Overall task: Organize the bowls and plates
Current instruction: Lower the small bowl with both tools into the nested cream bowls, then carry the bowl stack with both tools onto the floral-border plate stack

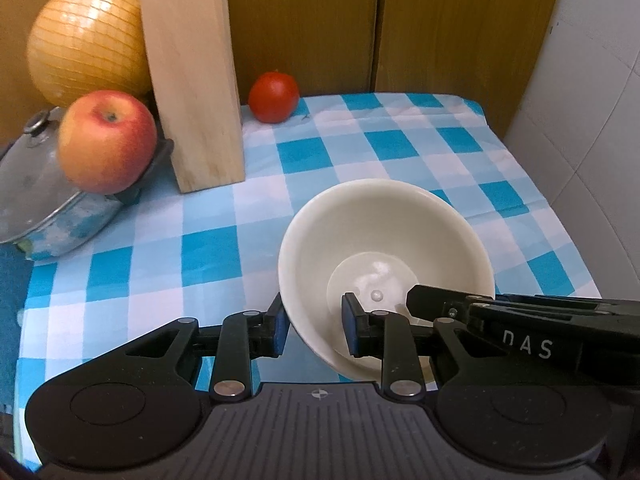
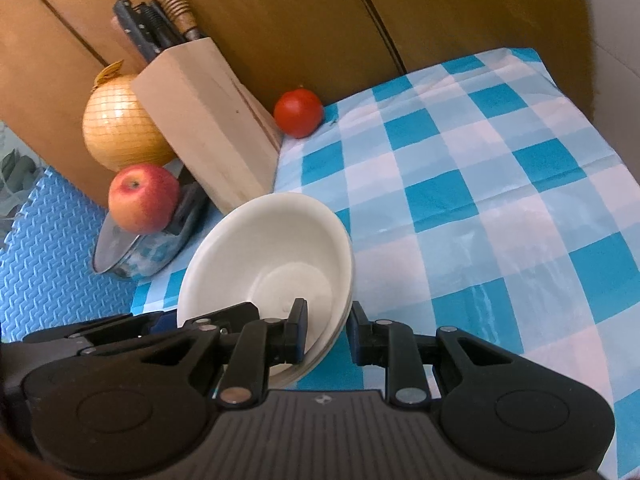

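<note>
Left gripper (image 1: 310,326) and right gripper (image 2: 328,330) both straddle the white bowl's (image 1: 372,240) rim, jaws partly apart, pads not clearly clamped. Bowl sits tilted over the checked cloth (image 1: 400,148), at 6 o'clock from the tomato (image 1: 273,97). Likely mid-carry; next needs steady level set-down. "DAS" reads on the right gripper's body.

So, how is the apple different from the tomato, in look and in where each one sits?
The apple is red blending into yellow-orange, while the tomato is evenly deep red. The apple looks larger in both views, though it is also nearer to the cameras. The apple rests up on the lid of the metal pot, while the tomato sits directly on the checked tablecloth near the wooden back panel. Both are round, whole and untouched by either gripper.
</note>
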